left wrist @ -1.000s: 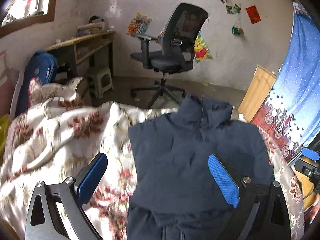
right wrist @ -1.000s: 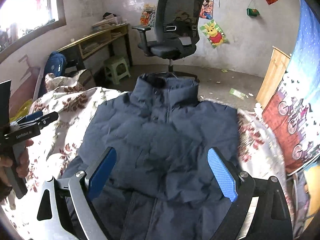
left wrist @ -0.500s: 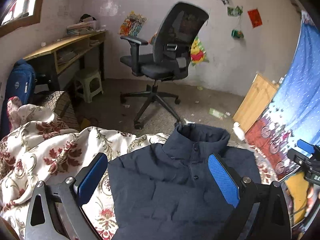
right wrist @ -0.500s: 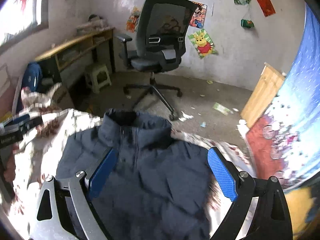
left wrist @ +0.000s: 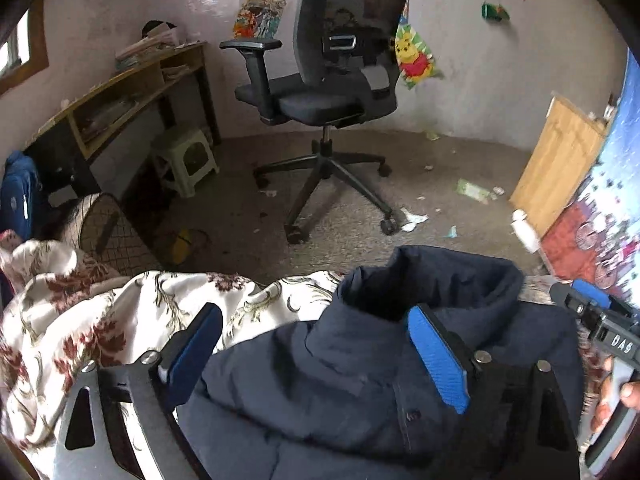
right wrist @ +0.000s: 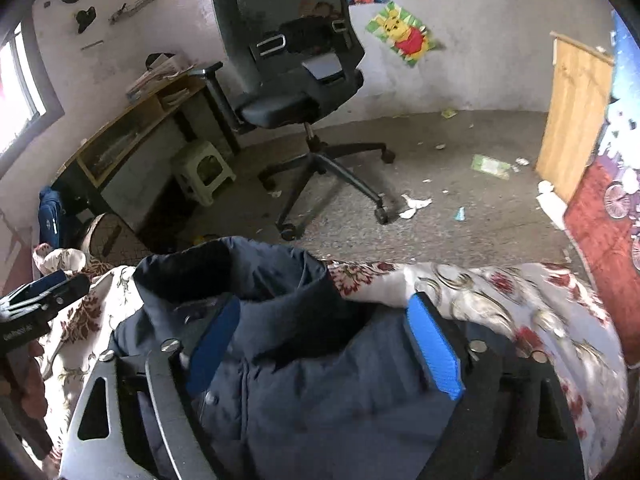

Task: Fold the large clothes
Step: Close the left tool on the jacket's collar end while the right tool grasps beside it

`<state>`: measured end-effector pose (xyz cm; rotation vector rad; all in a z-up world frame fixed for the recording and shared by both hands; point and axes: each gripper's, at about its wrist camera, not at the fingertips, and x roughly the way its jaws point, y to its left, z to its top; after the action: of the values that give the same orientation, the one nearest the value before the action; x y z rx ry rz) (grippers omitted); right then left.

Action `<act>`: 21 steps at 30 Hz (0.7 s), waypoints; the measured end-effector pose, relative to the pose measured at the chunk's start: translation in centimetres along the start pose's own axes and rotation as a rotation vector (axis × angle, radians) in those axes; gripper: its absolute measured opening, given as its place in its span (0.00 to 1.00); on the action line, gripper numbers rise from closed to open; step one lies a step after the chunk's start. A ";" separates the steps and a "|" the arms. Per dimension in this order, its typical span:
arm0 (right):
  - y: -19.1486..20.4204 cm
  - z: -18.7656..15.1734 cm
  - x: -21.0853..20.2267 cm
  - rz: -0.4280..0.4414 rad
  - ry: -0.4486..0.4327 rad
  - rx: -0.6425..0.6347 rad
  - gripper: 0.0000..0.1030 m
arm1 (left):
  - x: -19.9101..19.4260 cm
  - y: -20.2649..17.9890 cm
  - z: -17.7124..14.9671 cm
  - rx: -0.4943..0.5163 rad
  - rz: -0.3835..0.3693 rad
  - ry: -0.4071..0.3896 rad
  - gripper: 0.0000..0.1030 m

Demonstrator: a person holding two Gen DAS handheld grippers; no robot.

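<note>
A dark navy padded jacket (left wrist: 340,392) lies on a floral bedspread (left wrist: 80,320), its stand-up collar (left wrist: 432,280) toward the bed's far edge. My left gripper (left wrist: 316,354) is open, low over the jacket's left shoulder just short of the collar. My right gripper (right wrist: 324,344) is open, low over the jacket (right wrist: 320,392) at the right side of the collar (right wrist: 240,268). Neither holds cloth. The right gripper's body shows at the right edge of the left wrist view (left wrist: 600,328); the left gripper's body shows at the left edge of the right wrist view (right wrist: 36,304).
Beyond the bed's edge is a littered floor with a black office chair (left wrist: 328,92), a small green stool (left wrist: 184,160) and a wooden desk (left wrist: 120,92) at the left wall. A wooden board (left wrist: 560,160) leans at the right. A blue bag (left wrist: 16,196) stands at left.
Both grippers have moved forward along the jacket from its body to the collar end. The jacket now fills only the lower part of each view. Both stay open.
</note>
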<state>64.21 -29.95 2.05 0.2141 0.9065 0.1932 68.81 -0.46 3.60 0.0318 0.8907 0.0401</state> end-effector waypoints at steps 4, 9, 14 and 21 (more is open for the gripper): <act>-0.6 0.2 3.7 0.048 0.046 0.045 0.53 | 2.6 -0.5 0.5 0.006 0.027 0.040 0.69; -0.2 0.6 5.7 0.034 0.061 -0.006 0.38 | 5.6 -0.7 0.9 -0.049 0.003 0.084 0.29; -0.2 -0.1 5.6 0.063 0.055 -0.037 0.11 | 5.8 -0.7 0.2 -0.061 -0.050 0.050 0.06; -0.4 -3.1 0.1 0.104 -0.015 -0.167 0.06 | 2.4 1.7 -2.8 -0.036 -0.102 0.011 0.04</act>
<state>61.82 -29.98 -0.02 0.1074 0.8604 0.3614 68.08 1.43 0.07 -0.0472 0.9013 -0.0386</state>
